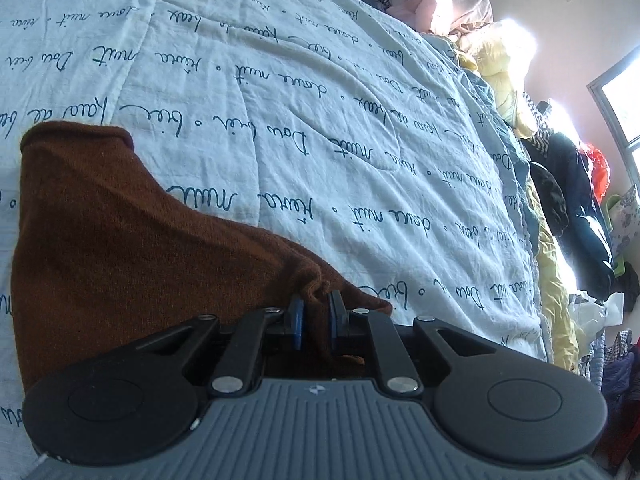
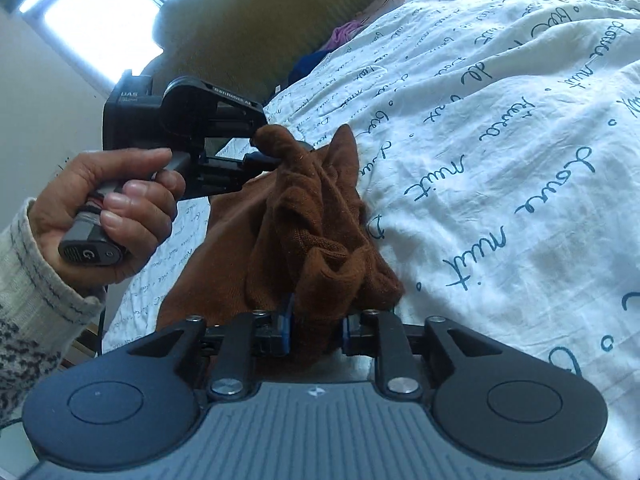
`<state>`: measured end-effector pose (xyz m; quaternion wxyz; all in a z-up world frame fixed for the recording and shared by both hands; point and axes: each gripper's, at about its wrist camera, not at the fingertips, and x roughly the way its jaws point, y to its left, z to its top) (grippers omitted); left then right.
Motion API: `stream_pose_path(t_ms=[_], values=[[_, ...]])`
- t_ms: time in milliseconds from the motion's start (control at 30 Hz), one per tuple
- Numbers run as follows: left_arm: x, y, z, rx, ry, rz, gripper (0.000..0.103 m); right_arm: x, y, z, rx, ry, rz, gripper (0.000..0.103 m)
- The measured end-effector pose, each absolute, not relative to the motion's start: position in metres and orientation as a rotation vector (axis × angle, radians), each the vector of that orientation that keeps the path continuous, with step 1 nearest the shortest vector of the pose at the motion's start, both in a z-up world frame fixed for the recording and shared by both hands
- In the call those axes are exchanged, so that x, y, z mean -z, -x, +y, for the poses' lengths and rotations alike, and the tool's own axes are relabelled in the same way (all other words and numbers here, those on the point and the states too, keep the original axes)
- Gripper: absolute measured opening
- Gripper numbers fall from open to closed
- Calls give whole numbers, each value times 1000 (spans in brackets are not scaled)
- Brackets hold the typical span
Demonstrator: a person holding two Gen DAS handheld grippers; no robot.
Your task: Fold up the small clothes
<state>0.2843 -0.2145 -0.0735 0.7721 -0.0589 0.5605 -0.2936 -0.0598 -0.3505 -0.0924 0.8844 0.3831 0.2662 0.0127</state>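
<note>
A small brown knit garment lies on a white bedspread with blue script. In the left wrist view my left gripper is shut on a bunched edge of it, and the cloth spreads away to the left. In the right wrist view my right gripper is shut on another bunched part of the brown garment, lifted off the bed. The left gripper shows there too, held by a hand, pinching the garment's far end.
The bedspread stretches to the right. Piled clothes lie at the bed's far end and more clothes along its right edge. A dark green cushion and a window are behind the left gripper.
</note>
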Motion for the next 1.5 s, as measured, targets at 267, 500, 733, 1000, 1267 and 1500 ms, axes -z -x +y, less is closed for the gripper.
stream_pose_path(t_ms=[267, 500, 733, 1000, 1267, 1500], values=[[70, -286, -216, 579, 92, 1158, 8, 76, 42, -353, 75, -677, 541, 11], [55, -285, -180, 544, 119, 1085, 62, 73, 54, -360, 58, -627, 570, 97], [36, -240, -90, 555, 123, 1049, 61, 52, 56, -392, 35, -540, 467, 99], [69, -291, -46, 472, 335, 1143, 68, 65, -55, -434, -90, -696, 562, 43], [97, -305, -58, 482, 339, 1136, 14, 54, -76, -410, -132, -555, 541, 4], [102, -297, -28, 433, 381, 1115, 23, 90, -112, -418, -96, -529, 706, 10]])
